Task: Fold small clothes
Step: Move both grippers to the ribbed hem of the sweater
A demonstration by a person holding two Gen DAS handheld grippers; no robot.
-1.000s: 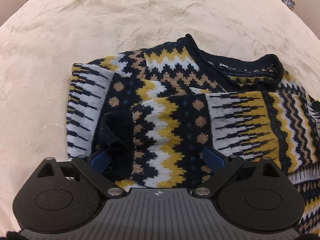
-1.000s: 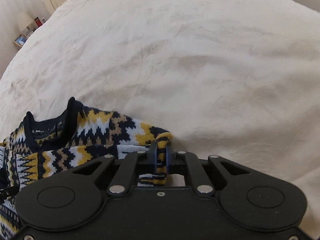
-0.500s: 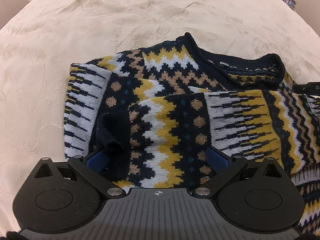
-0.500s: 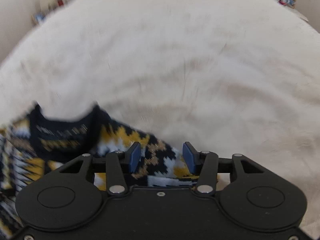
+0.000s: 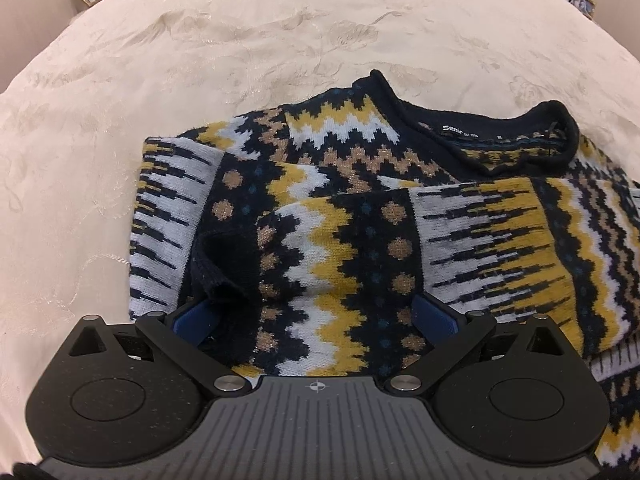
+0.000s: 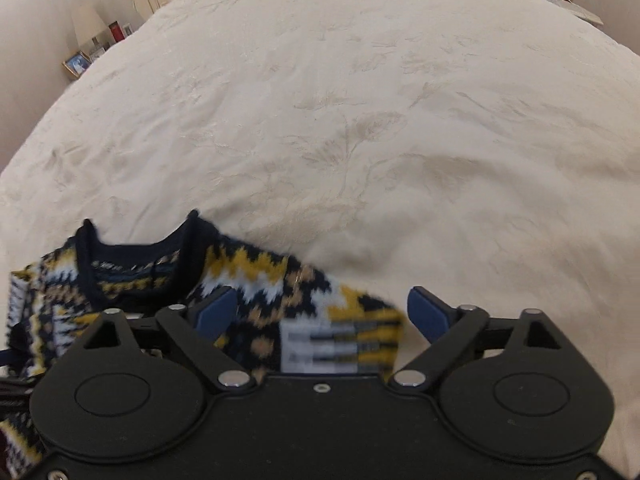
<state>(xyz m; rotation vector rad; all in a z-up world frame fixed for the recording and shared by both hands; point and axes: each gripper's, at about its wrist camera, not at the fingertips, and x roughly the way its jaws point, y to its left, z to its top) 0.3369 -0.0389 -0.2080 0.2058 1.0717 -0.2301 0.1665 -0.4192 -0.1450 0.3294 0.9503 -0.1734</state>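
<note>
**One patterned sweater on the bedspread, both grippers released**

One knitted sweater (image 5: 360,216) in navy, yellow and white lies on the cream bedspread (image 5: 200,60), a sleeve folded across its front. The left gripper (image 5: 316,312) hangs over the sleeve, jaws spread, gripping nothing. The right gripper (image 6: 320,312) has just been opening; the sweater's shoulder lies loose between its parted pads.

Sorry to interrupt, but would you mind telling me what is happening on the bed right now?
A person with a hand-held tool in each hand is folding a patterned knit sweater on the cream bedspread. The right tool has just been opening and now stands wide, pads clear of the sweater's shoulder edge between them. The left tool is also open, hovering over the sleeve folded across the body.
</note>
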